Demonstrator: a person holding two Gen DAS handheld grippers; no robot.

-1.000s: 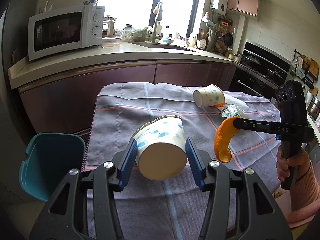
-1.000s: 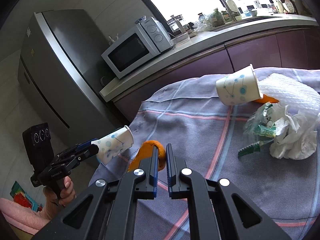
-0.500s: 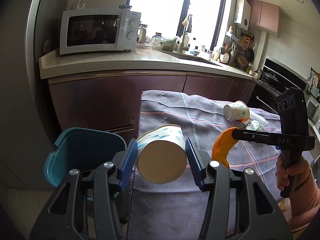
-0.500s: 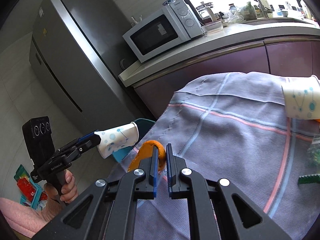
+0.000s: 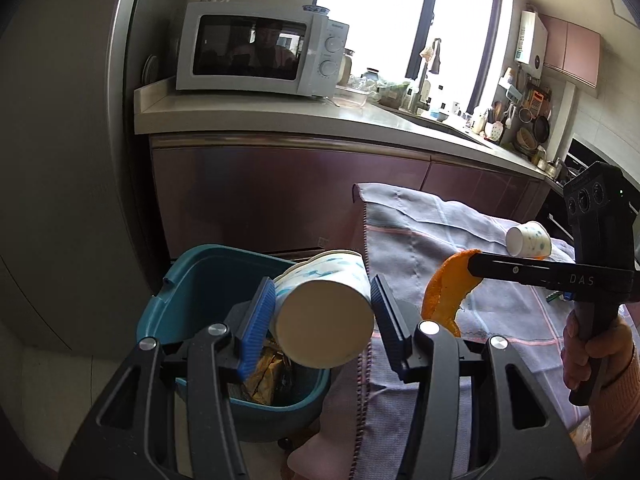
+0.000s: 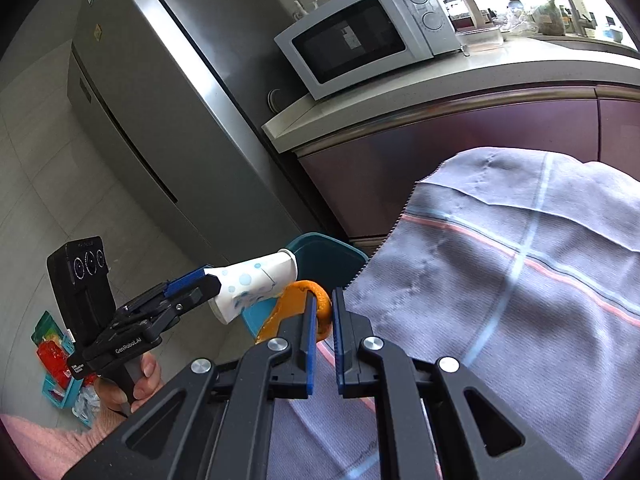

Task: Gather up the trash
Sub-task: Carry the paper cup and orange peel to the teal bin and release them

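Note:
My left gripper (image 5: 323, 304) is shut on a white paper cup with blue dots (image 5: 324, 320), lying sideways with its base toward the camera, above the teal trash bin (image 5: 192, 280). In the right wrist view the same cup (image 6: 252, 284) sticks out of the left gripper (image 6: 210, 280) over the bin (image 6: 320, 246). My right gripper (image 6: 322, 308) is shut on a curved orange peel (image 6: 304, 300) at the table's left edge. The peel (image 5: 448, 292) also hangs from the right gripper (image 5: 476, 262) beside the cup. A second dotted cup (image 5: 528, 238) lies on the grey cloth (image 5: 416, 236).
The bin holds some yellowish wrappers (image 5: 264, 372). A counter with a white microwave (image 5: 260, 50) runs behind the table, and a steel fridge (image 6: 132, 92) stands at the left. Colourful packets (image 6: 54, 356) lie on the floor. A hand (image 5: 592, 344) grips the right tool.
Both grippers have travelled left from over the table toward the bin, each keeping its load. The cup now hangs above the bin and the peel is at the cloth's left edge.

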